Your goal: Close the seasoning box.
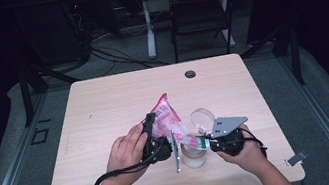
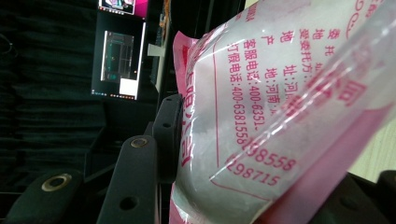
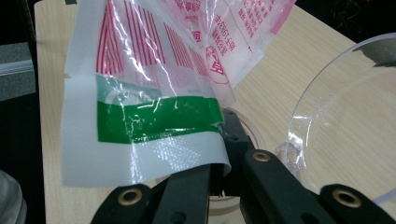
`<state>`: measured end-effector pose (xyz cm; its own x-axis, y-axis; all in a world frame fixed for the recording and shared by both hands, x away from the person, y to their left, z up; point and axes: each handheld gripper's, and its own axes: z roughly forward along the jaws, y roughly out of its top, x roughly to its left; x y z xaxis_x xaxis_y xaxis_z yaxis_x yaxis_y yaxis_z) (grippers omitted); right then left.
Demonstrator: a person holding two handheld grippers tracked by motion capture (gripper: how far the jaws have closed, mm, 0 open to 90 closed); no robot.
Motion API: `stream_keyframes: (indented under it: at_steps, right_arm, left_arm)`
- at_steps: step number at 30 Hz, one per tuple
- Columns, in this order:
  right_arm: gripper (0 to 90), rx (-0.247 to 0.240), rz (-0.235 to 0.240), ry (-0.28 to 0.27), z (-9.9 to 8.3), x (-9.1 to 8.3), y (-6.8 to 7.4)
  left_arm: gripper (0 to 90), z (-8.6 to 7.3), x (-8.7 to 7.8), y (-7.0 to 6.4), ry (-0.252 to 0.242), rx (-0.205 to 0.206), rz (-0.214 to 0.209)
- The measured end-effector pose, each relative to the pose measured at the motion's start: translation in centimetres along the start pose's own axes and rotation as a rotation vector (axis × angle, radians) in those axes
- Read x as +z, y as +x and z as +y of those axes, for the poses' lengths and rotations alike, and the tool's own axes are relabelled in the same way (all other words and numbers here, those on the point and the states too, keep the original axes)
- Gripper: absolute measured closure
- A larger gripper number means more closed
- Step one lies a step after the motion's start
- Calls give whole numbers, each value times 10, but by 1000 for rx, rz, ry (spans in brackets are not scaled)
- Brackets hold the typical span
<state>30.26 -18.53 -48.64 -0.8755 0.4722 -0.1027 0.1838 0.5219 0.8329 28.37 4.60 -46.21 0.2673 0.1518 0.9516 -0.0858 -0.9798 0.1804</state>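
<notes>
A pink and white printed plastic bag (image 1: pixel 164 116) holding white powder hangs tilted over a clear jar (image 1: pixel 194 156) near the table's front middle. My left gripper (image 1: pixel 150 124) is shut on the bag's filled body (image 2: pixel 243 93), with one jaw on each side. My right gripper (image 1: pixel 205 142) is shut on the bag's lower edge, a white strip with a green band (image 3: pixel 159 119), just above the jar's rim (image 3: pixel 254 128). The jar's clear round lid (image 1: pixel 202 116) stands tipped up behind it and shows large at the right of the right gripper view (image 3: pixel 355 116).
The light wooden table (image 1: pixel 104 107) has a dark cable hole (image 1: pixel 190 74) near its far edge. Beyond the table a black folding chair (image 1: pixel 199 10) and a white desk leg (image 1: pixel 148 29) stand on the floor among cables. A screen (image 2: pixel 120 63) glows in the dark background.
</notes>
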Motion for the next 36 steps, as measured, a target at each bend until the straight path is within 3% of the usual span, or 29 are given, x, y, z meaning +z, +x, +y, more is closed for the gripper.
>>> stream_keyframes:
  at_steps: [36]
  right_arm:
    - [900,4,2,-2,-1,0,-1]
  left_arm:
    - [613,3,-1,2,-5,3,11]
